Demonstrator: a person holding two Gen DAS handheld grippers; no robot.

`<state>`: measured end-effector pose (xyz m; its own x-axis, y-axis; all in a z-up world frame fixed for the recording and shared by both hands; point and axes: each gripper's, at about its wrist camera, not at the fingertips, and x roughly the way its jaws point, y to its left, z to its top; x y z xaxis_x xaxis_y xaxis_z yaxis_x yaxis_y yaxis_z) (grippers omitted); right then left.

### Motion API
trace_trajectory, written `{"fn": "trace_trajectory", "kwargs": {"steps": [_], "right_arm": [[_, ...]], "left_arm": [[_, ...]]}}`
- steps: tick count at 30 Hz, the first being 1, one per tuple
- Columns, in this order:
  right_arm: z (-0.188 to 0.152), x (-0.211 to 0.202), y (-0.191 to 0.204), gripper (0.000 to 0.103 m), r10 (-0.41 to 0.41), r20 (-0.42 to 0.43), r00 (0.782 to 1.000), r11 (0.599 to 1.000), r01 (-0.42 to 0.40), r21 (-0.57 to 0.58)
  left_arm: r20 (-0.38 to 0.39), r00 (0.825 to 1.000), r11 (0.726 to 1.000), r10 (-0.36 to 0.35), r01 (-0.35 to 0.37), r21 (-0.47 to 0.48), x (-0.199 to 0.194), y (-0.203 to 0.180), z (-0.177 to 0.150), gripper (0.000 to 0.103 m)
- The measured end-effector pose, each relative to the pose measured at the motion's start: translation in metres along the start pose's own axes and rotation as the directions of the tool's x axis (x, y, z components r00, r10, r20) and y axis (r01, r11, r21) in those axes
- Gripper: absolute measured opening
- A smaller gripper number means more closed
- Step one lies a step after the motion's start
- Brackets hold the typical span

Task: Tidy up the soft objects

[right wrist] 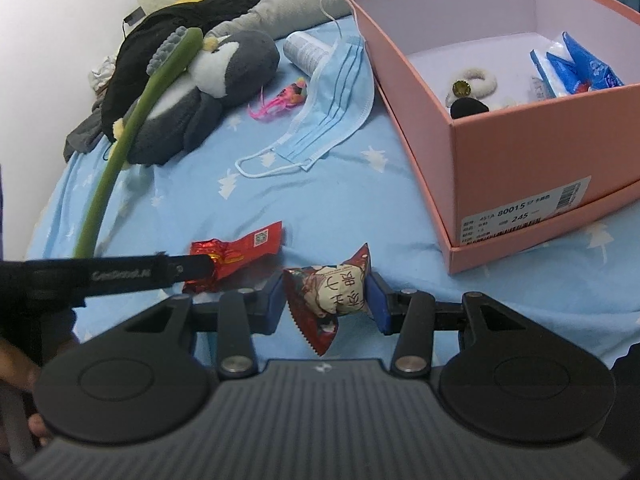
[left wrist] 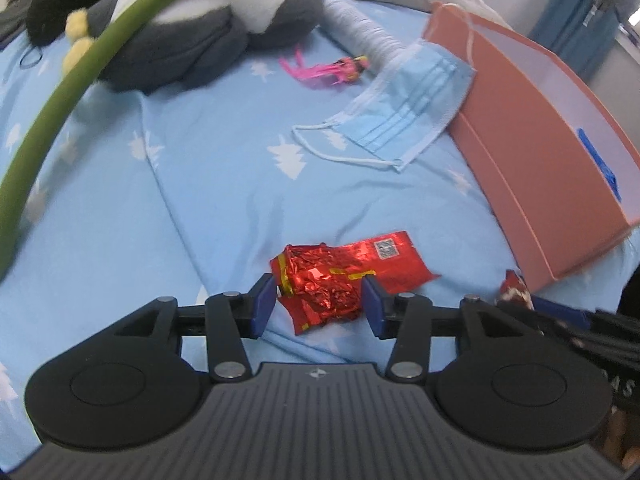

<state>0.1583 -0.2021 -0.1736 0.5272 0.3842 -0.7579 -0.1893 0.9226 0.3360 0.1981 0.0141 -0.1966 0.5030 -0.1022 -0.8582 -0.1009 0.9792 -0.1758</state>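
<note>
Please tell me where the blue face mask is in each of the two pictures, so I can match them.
Left wrist view: the blue face mask lies upper right of centre, its far end leaning on the pink box.
Right wrist view: the mask is above centre, just left of the same box.
Shared landmark: the small pink toy lies just left of the mask.

The left gripper (left wrist: 319, 300) straddles a crumpled red foil wrapper (left wrist: 332, 280) on the blue tree-print sheet (left wrist: 200, 184), pads apart.
</note>
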Motion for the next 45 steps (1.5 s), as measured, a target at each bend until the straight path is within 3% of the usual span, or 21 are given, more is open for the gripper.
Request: {"fn": "trace_trajectory", "kwargs": {"steps": [8,16,28,37,45], "right_arm": [[0.0,0.006,0.001,0.047,0.003,-0.017,1.0,1.0,-0.003,-0.016],[0.003,0.003,0.005,0.047,-0.001,-0.013,1.0,1.0,0.001,-0.029],[0.028,-0.048,0.018,0.047,0.045,0.124,0.991,0.998,-0.038,-0.056],[0.074,-0.107,0.028,0.047,0.072,0.29,0.954,0.992,-0.038,-0.123],[0.117,-0.145,0.019,0.047,0.04,0.422,0.906,0.988,0.028,-0.155]], "left_arm": [[0.009,1.0,1.0,0.009,-0.009,-0.001,0.012,-0.004,-0.002,0.046],[0.024,1.0,1.0,-0.004,0.004,-0.007,-0.002,-0.002,-0.005,0.044],[0.128,0.991,0.998,-0.049,0.045,0.036,-0.058,-0.021,0.014,0.043],[0.253,0.961,0.992,-0.109,0.09,0.083,-0.118,-0.052,0.05,0.043],[0.326,0.93,0.981,-0.17,0.131,0.14,-0.147,-0.092,0.09,0.043]]}}
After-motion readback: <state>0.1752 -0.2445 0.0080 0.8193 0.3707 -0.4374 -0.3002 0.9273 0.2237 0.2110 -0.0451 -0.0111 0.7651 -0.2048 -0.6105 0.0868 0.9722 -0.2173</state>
